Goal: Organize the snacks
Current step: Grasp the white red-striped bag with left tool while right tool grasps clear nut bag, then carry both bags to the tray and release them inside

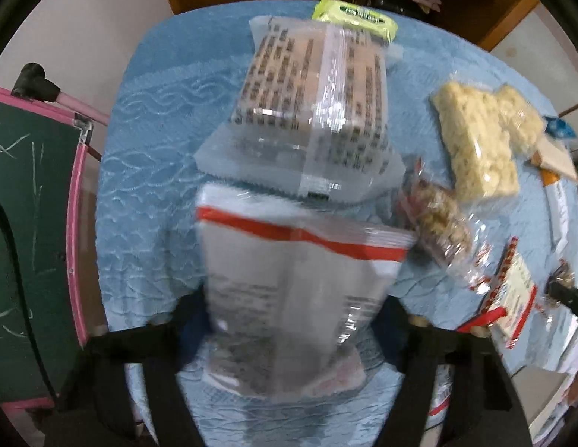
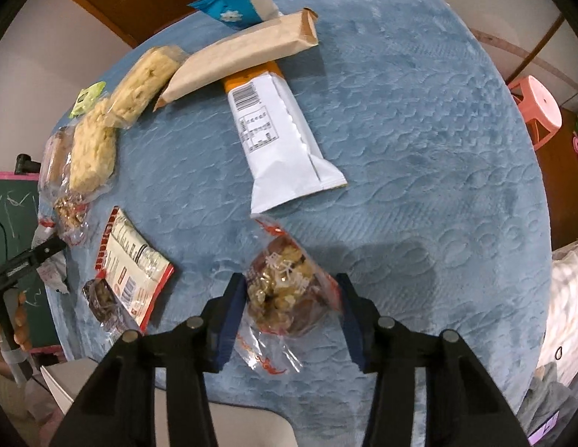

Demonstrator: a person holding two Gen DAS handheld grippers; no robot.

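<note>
**Both tools lowered over snack packets on the blue table**

You are holding the left tool over a clear zip bag with a red seal strip; the bag is lying blurred between the dark pads, and whether they are pressing on it cannot be told. Just beyond it, a transparent printed packet is resting on the table, with a lime-green packet at its far end. You are pointing the right tool down around a clear, red-printed nut-cluster packet; its left blue pad is touching the wrapper, while the right pad is standing just beside it, so the jaws are not yet clamping. A white packet with a barcode and a tan paper bar are lying farther off.
</note>
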